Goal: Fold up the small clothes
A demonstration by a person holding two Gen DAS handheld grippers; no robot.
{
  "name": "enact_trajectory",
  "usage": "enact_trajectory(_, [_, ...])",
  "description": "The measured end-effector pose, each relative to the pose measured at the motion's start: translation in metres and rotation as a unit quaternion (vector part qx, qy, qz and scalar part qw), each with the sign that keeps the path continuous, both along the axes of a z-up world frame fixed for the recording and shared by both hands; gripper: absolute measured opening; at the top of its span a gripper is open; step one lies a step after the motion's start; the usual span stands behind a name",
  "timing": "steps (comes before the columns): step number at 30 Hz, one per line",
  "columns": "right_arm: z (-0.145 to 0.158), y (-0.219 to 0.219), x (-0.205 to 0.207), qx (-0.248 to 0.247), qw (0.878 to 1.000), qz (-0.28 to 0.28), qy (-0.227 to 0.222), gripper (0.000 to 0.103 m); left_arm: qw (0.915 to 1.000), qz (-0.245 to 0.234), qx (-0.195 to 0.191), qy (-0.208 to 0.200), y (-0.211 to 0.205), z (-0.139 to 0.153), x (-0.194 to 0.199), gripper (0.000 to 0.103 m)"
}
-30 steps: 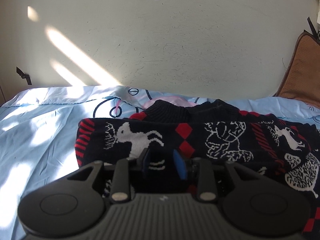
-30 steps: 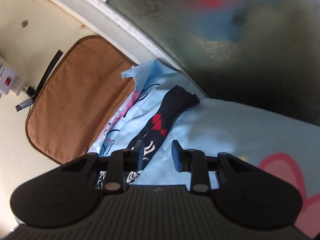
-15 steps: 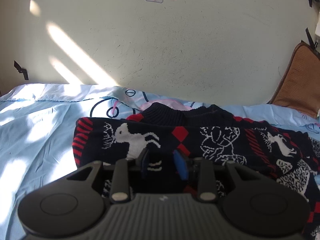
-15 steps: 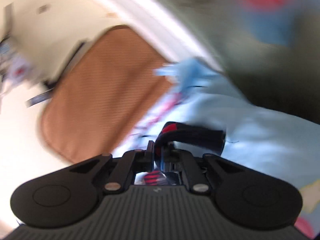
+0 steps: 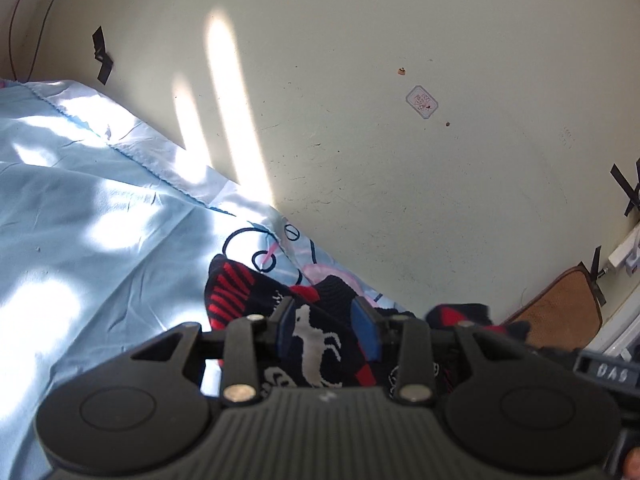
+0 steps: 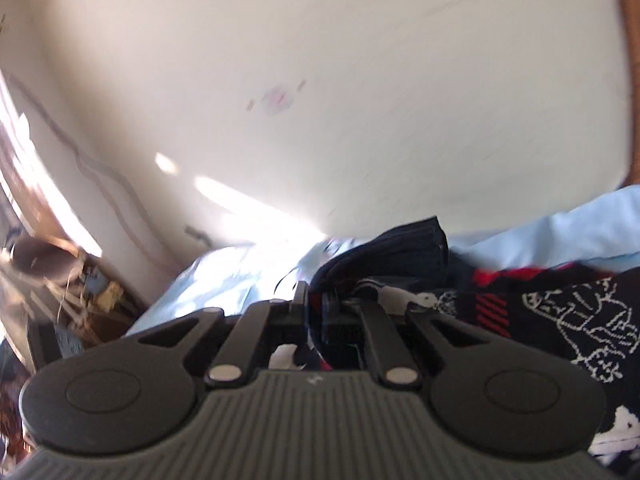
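A small black knit sweater (image 5: pixel 316 344) with white reindeer and red patterns lies on the light blue bedsheet (image 5: pixel 80 248). My left gripper (image 5: pixel 327 326) is open, its blue-padded fingers just over the sweater's body near the collar. My right gripper (image 6: pixel 316 300) is shut on the sweater's sleeve (image 6: pixel 400 248), whose dark ribbed cuff sticks up beyond the fingers. The rest of the sweater (image 6: pixel 560 316) spreads to the right in the right wrist view. The right wrist view is blurred.
A cream wall (image 5: pixel 400 120) runs along the far side of the bed, with tape pieces and a small sticker (image 5: pixel 422 102). A brown cushion (image 5: pixel 560 304) leans at the right. Cluttered furniture (image 6: pixel 60 280) stands at the left in the right wrist view.
My right gripper has swung from the bed's right end toward the middle, carrying the sleeve it closed on. My left gripper has tilted and turned left over the sweater, staying open.
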State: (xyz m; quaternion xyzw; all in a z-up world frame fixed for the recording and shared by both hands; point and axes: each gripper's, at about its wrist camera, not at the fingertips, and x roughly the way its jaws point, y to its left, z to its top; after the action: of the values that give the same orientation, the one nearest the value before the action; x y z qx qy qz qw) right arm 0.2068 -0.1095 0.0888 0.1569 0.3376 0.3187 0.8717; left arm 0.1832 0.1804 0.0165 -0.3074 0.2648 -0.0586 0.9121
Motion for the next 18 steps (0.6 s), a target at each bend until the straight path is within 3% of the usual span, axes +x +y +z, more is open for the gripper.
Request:
enact_trajectory(2, [-0.030,0.041,-0.001,-0.022,0.996,0.075,0.042,0.018,0.9999,-0.007,-0.001,0.011,0.000,-0.002,0.003,0.033])
enact_trajectory(3, [-0.041,0.052,-0.004,-0.029,0.992,0.101,0.064,0.037,0.9999,-0.008,0.000,0.015,0.000,-0.002,0.004,0.033])
enact_trajectory(4, [-0.048,0.059,-0.010,-0.031,0.988,0.125,0.080,0.047,0.9998,-0.010,0.002,0.017,-0.001,-0.003,0.005,0.034])
enact_trajectory(5, [-0.047,0.058,-0.018,-0.029,0.988,0.133,0.070,0.053,0.9998,-0.014,0.004,0.016,-0.003,-0.003,0.005,0.035])
enact_trajectory(8, [-0.021,0.033,-0.042,-0.024,0.991,0.133,0.026,0.055,0.9993,-0.026,0.021,0.016,-0.011,-0.003,0.007,0.039])
enact_trajectory(11, [0.004,-0.021,-0.059,0.009,0.998,0.056,-0.012,0.056,0.9972,-0.024,0.064,0.029,-0.022,-0.004,0.009,0.039])
enact_trajectory(13, [0.014,-0.068,-0.066,0.007,0.998,-0.043,-0.041,0.059,0.9949,-0.021,0.089,0.044,-0.028,-0.006,0.012,0.037])
enact_trajectory(14, [0.014,-0.087,-0.069,0.005,0.996,-0.083,-0.045,0.061,0.9933,-0.020,0.100,0.054,-0.030,-0.008,0.014,0.033])
enact_trajectory(15, [0.010,-0.109,-0.067,0.000,0.990,-0.135,-0.045,0.066,0.9913,-0.016,0.115,0.061,-0.032,-0.008,0.013,0.019])
enact_trajectory(16, [0.005,-0.126,-0.066,-0.012,0.984,-0.175,-0.039,0.068,0.9893,-0.010,0.131,0.064,-0.034,-0.009,0.013,0.012])
enact_trajectory(18, [-0.008,-0.155,-0.058,-0.032,0.972,-0.233,-0.013,0.070,0.9884,-0.011,0.142,0.053,-0.037,-0.006,0.009,0.009])
